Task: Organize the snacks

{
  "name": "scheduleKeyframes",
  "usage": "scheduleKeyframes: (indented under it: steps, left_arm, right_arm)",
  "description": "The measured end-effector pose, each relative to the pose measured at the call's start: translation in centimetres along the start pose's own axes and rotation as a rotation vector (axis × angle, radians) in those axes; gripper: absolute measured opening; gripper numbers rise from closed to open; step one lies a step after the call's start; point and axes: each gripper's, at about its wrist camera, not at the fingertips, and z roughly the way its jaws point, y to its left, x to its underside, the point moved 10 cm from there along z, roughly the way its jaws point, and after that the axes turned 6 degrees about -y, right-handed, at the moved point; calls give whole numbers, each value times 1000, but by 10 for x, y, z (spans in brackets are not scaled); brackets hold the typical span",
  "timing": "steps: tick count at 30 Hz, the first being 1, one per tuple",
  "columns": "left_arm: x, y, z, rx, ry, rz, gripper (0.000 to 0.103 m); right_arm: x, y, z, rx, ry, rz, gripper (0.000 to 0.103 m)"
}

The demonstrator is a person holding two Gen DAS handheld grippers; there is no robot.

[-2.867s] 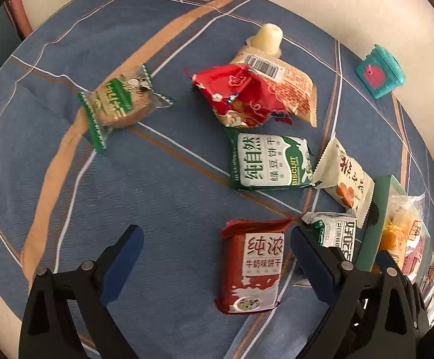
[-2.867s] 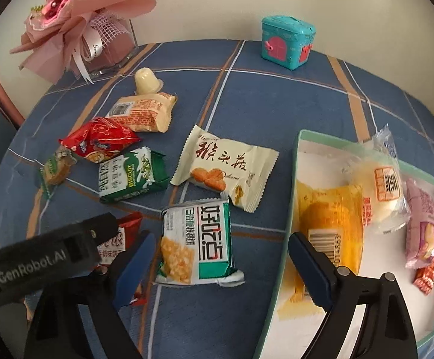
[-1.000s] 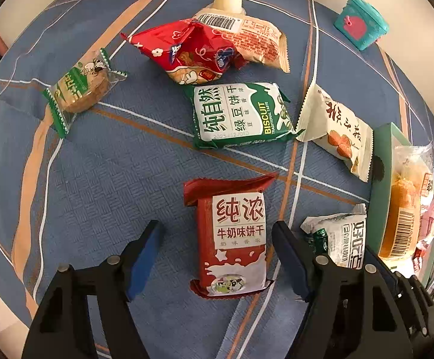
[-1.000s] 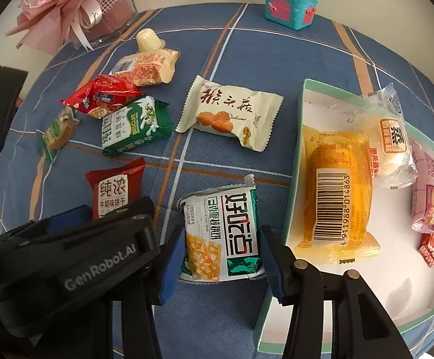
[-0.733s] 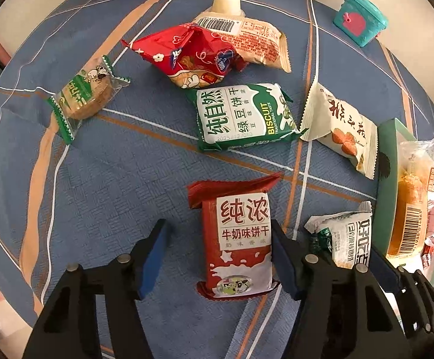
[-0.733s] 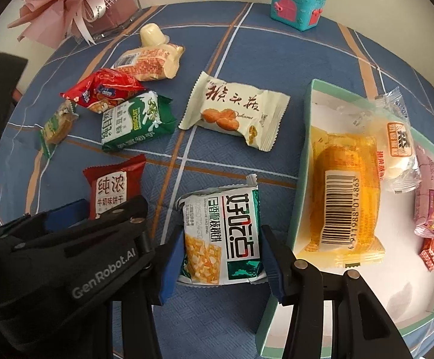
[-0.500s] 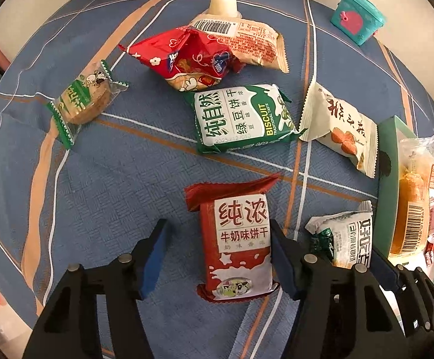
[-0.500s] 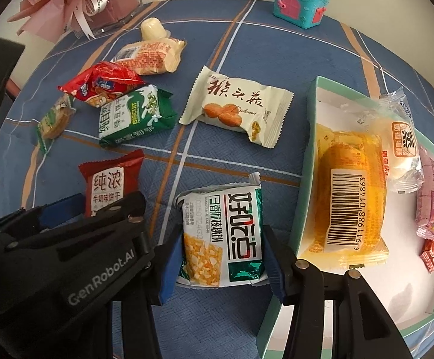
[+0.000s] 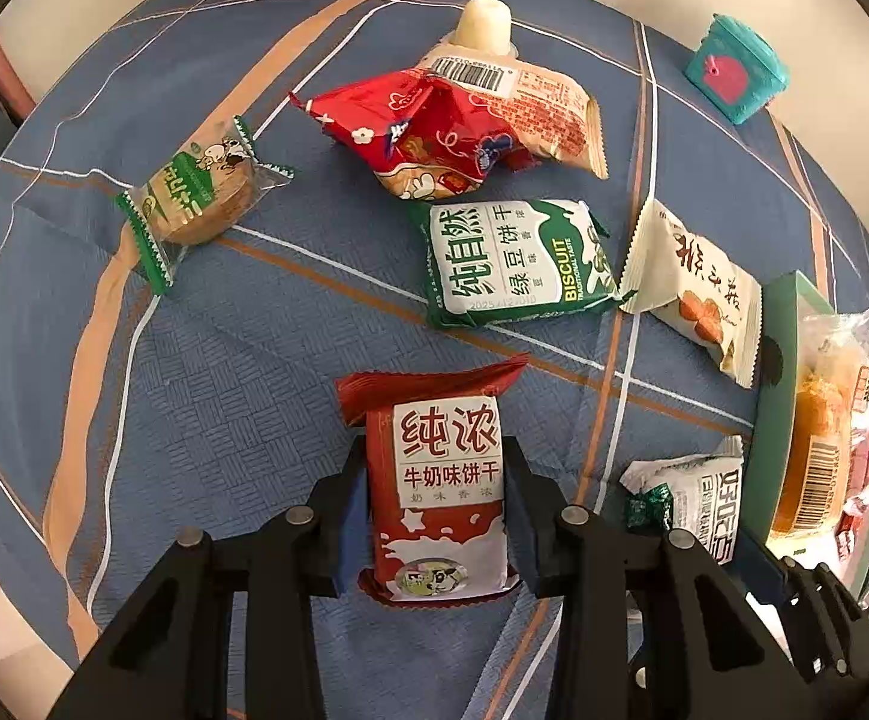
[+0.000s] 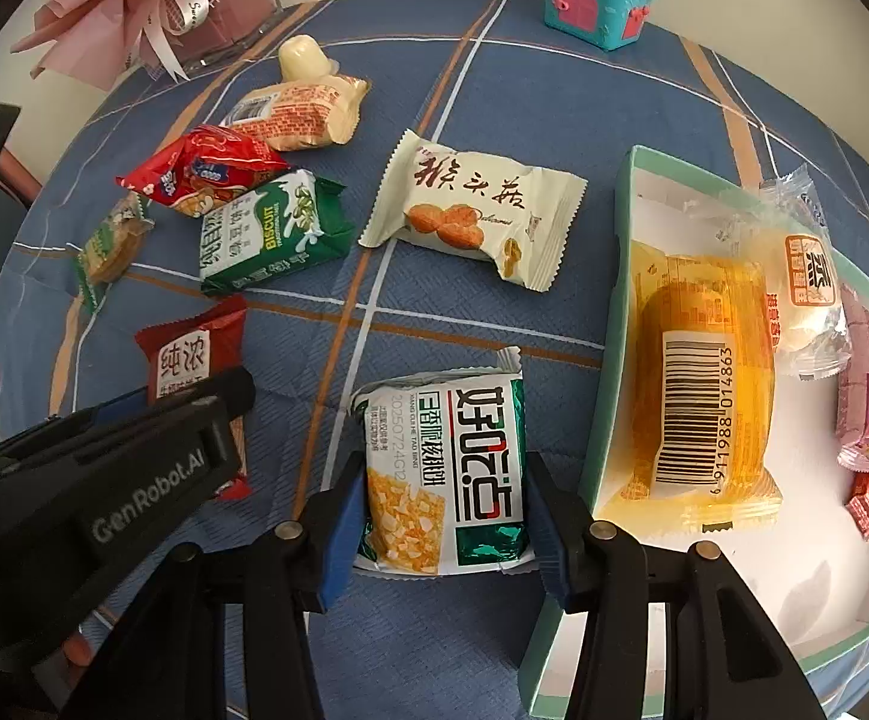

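Four snacks are lying in the tray (image 10: 599, 420) at three o'clock; two are being clamped, the red biscuit pack (image 9: 443, 486) by the left gripper (image 9: 437, 510), the corn snack pack (image 10: 443, 468) by the right gripper (image 10: 443, 516); five are waiting.

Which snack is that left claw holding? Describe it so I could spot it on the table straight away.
Start at the green-rimmed tray on the blue plaid tablecloth. Beside it lies a white-and-green corn snack packet, and one step further from the tray the left claw is shut on the red biscuit packet. Only this one shows a white label panel and milk splash.
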Motion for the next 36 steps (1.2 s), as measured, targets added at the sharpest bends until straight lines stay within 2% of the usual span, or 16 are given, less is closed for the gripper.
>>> scheduleKeyframes:
  steps: [7,15,24,29,36]
  left_arm:
    - [-7,13,-4,19,-12,-28,41]
    - [-19,28,-27,31,-55,-50,41]
    - [-34,43,-78,57,-162,-77,41]
    - [-40,33,-106,63,-219,-86,41]
    - [-41,19,-116,74,-255,-87,41]
  right_arm:
    - [-3,2,-7,-30,0,20,52]
    - [-10,3,-26,-53,-30,12,52]
    - [-25,7,-55,-85,-88,11,52]
    - [-30,4,-78,-99,-128,10,52]
    - [-28,-6,-99,-71,-162,17,52]
